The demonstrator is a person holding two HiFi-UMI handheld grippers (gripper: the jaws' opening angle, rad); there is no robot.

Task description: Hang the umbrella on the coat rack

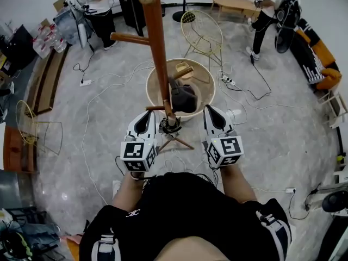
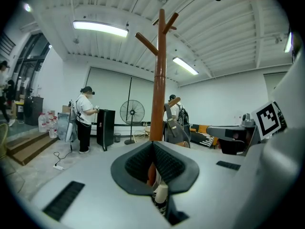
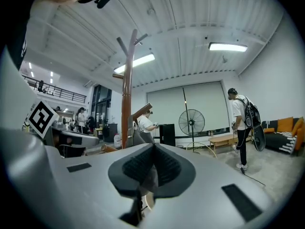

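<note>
The wooden coat rack stands straight ahead of me, its pole rising between both grippers, with pegs at several heights. A dark grey bag hangs from a low peg. No umbrella can be picked out in any view. My left gripper is held close to my body, just left of the rack's foot, jaws shut with nothing between them. My right gripper is level with it on the right, also shut and empty.
A round tan basket sits behind the rack. A yellow wire chair stands beyond it, another at the left. Cables trail over the floor. Two people work at the back near a standing fan.
</note>
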